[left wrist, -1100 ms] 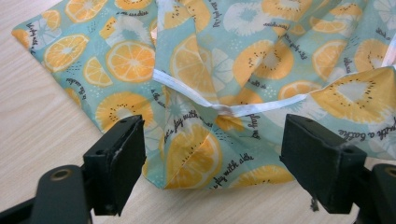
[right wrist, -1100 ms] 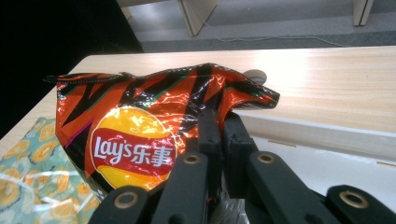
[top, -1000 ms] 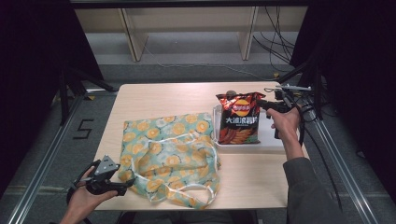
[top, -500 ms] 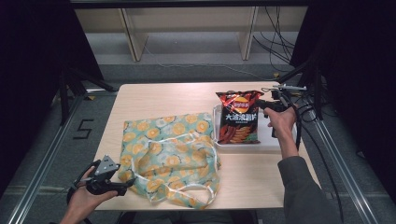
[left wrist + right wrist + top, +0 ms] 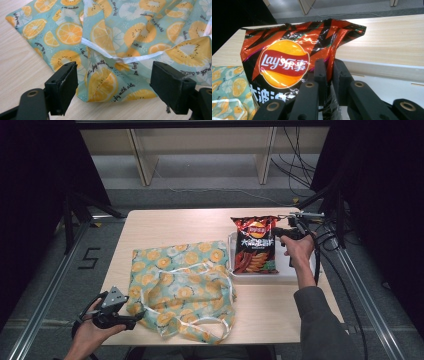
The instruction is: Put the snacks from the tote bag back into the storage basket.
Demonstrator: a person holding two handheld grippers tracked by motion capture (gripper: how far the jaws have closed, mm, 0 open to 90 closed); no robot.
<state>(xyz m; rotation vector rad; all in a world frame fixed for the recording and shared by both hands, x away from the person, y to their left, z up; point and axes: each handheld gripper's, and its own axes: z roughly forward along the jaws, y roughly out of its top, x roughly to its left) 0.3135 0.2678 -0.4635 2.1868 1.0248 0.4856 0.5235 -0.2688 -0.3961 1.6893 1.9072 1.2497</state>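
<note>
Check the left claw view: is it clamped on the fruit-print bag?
No. The left claw stands wide open, its two black jaws apart on either side of the fruit-print bag, which lies on the table between them unpressed.

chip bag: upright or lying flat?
Upright. The chip bag stands on its bottom edge in the white tray, logo facing forward, with the right gripper pinching its side edge.

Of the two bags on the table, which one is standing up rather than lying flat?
The chip bag, red and black, stands in the white tray, its edge between the right gripper jaws. The fruit-print cloth bag lies flat and crumpled.
</note>
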